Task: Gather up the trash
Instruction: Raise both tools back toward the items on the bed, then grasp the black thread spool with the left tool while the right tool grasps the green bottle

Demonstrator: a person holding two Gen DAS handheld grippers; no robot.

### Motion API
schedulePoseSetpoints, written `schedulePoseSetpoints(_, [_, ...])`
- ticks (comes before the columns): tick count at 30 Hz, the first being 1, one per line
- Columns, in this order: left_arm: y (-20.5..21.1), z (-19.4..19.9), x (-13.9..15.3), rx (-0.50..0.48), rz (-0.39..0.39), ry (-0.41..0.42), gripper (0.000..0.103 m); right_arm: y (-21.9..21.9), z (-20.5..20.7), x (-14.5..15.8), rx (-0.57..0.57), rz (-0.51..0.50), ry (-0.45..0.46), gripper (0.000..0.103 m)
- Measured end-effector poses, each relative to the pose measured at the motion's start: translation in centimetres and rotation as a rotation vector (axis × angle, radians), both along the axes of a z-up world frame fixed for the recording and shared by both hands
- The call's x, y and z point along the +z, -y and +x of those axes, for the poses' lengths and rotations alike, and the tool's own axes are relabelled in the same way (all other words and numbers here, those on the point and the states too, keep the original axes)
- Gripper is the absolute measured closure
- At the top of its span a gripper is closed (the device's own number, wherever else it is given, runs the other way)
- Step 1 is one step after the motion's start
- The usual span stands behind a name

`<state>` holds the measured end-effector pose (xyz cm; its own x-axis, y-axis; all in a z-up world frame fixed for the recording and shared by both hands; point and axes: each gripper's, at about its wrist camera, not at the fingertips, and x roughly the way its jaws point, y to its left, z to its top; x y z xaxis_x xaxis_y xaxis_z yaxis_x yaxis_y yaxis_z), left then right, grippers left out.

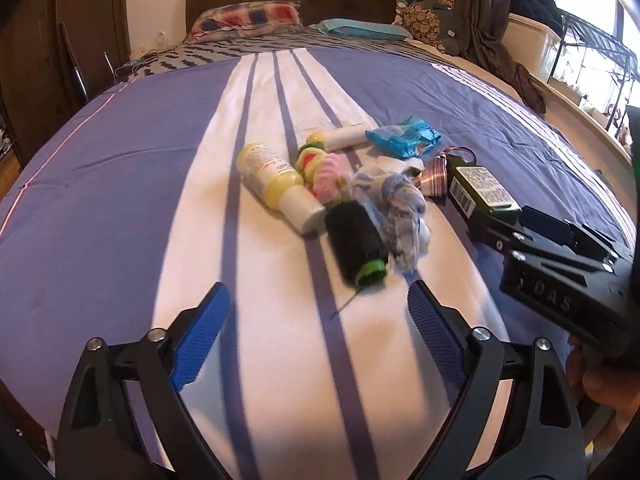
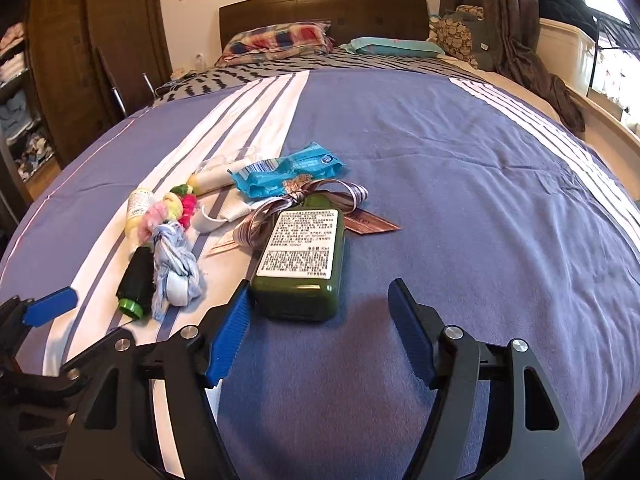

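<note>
A heap of small things lies on the bed (image 2: 480, 200). It holds a black thread spool (image 1: 356, 242) with a green end, a blue-white wad of threads (image 1: 400, 208), a yellow bottle (image 1: 276, 184), coloured hair ties (image 1: 324, 168), a blue wrapper (image 2: 288, 170) and a dark green bottle (image 2: 300, 260) with a white label and a ribbon (image 2: 280, 204). My left gripper (image 1: 318, 288) is open just short of the spool. My right gripper (image 2: 320, 285) is open too. The green bottle's base sits beside its left fingertip, and the right pad stands clear of it.
Two pillows (image 2: 280, 42) and a dark headboard (image 2: 320, 8) stand at the far end. A wardrobe (image 2: 80, 60) is on the left, a curtain (image 2: 516, 20) and a window ledge with a rack on the right. Bare blue bedspread stretches right of the heap.
</note>
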<state>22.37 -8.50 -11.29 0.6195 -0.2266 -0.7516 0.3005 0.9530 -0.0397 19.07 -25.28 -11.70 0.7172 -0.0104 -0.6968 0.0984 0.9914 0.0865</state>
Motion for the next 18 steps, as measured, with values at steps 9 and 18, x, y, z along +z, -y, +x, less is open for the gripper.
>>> schedulePoseSetpoints(9, [0.3,2.0,-0.6,0.015,0.019,-0.006,0.030,0.9,0.7,0.2,-0.047,-0.032,0.001,0.033])
schedulePoseSetpoints(18, [1.0,3.6,-0.6,0.017,-0.007,-0.021,0.031,0.5,1.9,0.0,-0.026,-0.012,-0.007,0.033])
